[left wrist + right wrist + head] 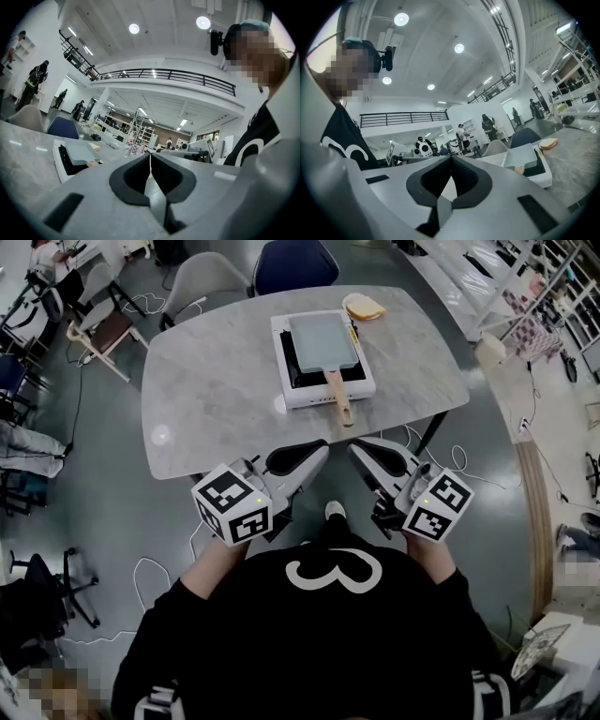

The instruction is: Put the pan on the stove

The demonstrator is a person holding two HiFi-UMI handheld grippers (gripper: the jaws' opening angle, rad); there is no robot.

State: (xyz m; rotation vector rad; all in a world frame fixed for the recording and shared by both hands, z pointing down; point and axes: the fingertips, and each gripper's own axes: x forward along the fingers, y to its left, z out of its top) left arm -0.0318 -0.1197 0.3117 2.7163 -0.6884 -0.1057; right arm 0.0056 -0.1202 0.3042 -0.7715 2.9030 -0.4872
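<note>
Head view: white "3" on shirt [234, 634]

Grey marble-topped bench [216, 381]. Slice of bread [364, 307] lies near its far right corner. Blue chair [295, 263] and grey chair [202, 282] stand at the far edge. White cable [141, 563] loops on the floor off the near left corner. Shelving racks [525, 277] far right.

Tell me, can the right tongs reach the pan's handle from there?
Probably yes. The right tongs, shut, hover at the table edge, and the handle sticks out toward them. Nothing stands between them; they would need to open first.
</note>
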